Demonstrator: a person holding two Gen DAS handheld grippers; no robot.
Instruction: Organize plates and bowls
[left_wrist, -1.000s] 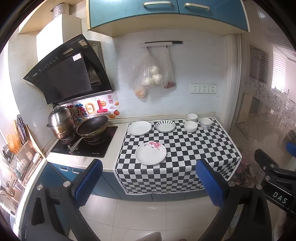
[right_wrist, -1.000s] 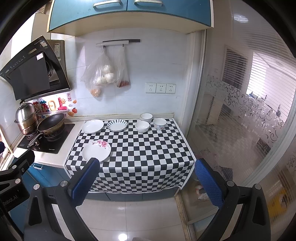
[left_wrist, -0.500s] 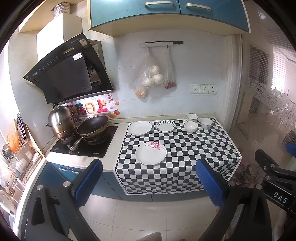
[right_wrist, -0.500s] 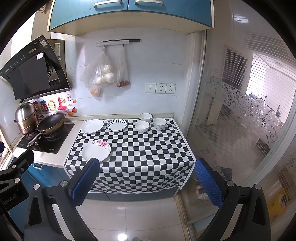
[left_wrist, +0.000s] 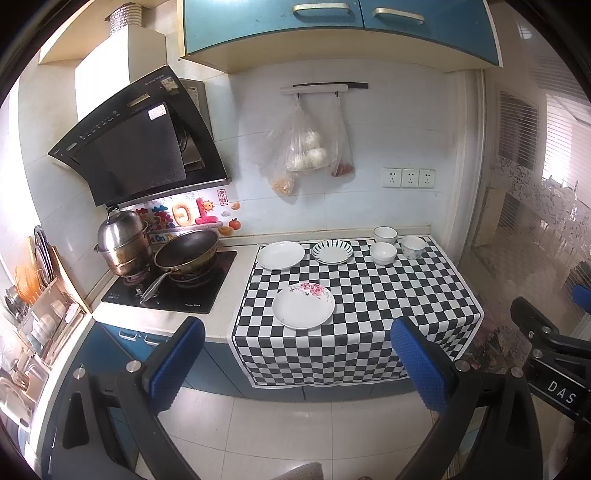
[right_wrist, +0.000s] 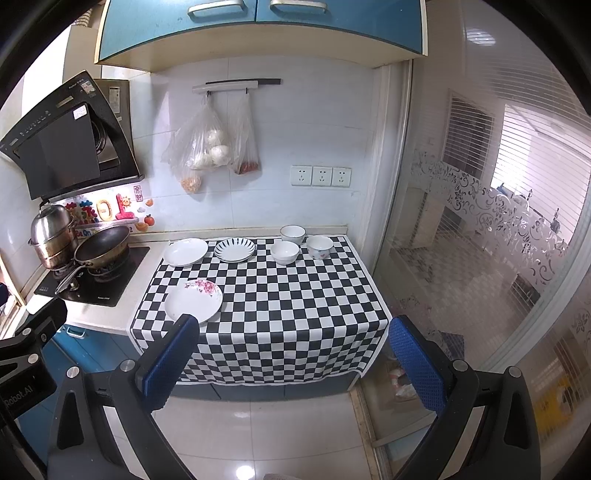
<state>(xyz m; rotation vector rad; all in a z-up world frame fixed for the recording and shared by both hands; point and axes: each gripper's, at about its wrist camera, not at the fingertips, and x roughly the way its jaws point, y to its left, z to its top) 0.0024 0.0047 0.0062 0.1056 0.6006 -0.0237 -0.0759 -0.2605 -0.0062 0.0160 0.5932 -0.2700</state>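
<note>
On the checkered cloth (left_wrist: 369, 295) (right_wrist: 295, 306) lie three plates: a flowered plate (left_wrist: 303, 305) (right_wrist: 193, 301) near the front, a plain white plate (left_wrist: 280, 255) (right_wrist: 185, 252) and a blue-striped plate (left_wrist: 332, 252) (right_wrist: 235, 250) at the back. Three small white bowls (left_wrist: 384, 253) (right_wrist: 284, 252) cluster at the back right. My left gripper (left_wrist: 295, 365) and my right gripper (right_wrist: 291, 358) both stand open and empty, well back from the counter above the floor.
A stove (left_wrist: 173, 288) with a wok (left_wrist: 186, 253) and a steel pot (left_wrist: 123, 243) sits left of the cloth. A dish rack (left_wrist: 40, 306) is at far left. Bags (left_wrist: 306, 151) hang on the wall. A glass partition (right_wrist: 480, 240) bounds the right.
</note>
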